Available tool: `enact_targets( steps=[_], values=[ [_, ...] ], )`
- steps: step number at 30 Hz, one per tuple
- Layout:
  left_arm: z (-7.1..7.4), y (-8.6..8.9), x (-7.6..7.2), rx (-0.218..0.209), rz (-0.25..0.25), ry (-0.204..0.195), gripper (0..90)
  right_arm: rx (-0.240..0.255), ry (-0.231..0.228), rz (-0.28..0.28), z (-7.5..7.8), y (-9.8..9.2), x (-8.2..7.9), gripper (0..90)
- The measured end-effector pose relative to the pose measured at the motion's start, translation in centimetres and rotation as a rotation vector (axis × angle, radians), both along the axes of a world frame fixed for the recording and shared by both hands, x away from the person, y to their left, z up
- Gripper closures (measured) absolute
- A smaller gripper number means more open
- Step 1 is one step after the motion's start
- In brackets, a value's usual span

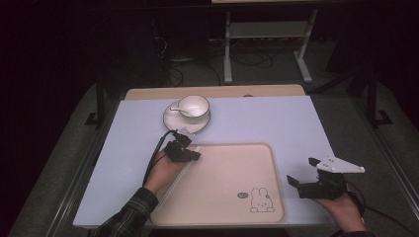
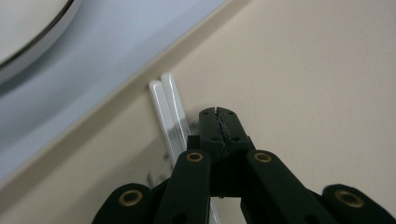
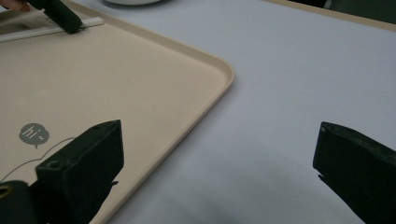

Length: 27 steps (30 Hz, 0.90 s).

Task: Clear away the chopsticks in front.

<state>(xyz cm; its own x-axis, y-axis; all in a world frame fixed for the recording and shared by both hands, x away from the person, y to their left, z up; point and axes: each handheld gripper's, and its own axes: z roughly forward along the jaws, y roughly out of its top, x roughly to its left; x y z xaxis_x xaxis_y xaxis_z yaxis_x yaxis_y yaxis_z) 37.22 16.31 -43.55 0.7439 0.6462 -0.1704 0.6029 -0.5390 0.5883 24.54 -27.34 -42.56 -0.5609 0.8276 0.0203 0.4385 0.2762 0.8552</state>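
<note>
On the tray (image 1: 232,197), two white chopsticks (image 2: 167,109) beside the closed left claw (image 2: 218,122); right claw (image 1: 302,173) spread.

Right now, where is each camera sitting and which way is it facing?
High view: fixed above the person's side, looking forward and down on the table; both forearms enter from below, with the left gripper at the beige tray and the right gripper.
Left gripper view: rides the left gripper, looking along its shut jaws at white chopsticks lying by the tray's edge.
Right gripper view: rides the right gripper, looking between its open jaws across the tray's corner.
Shared: the right gripper view also catches the left gripper and chopsticks far off.
</note>
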Motion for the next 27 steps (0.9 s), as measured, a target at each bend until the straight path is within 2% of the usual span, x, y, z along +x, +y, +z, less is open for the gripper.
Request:
enact_targets(
  steps=[15, 27],
  values=[
    [0.2, 4.1, -3.8, -0.002, 0.036, 0.03, 89.4, 0.004, -0.01, -0.003, 0.2, 0.0, -0.2, 1.4],
    [0.4, 6.0, -4.8, 0.033, 0.101, 0.01, 89.4, 0.002, -0.011, 0.003, 0.2, 0.0, -0.2, 1.4]
  ],
)
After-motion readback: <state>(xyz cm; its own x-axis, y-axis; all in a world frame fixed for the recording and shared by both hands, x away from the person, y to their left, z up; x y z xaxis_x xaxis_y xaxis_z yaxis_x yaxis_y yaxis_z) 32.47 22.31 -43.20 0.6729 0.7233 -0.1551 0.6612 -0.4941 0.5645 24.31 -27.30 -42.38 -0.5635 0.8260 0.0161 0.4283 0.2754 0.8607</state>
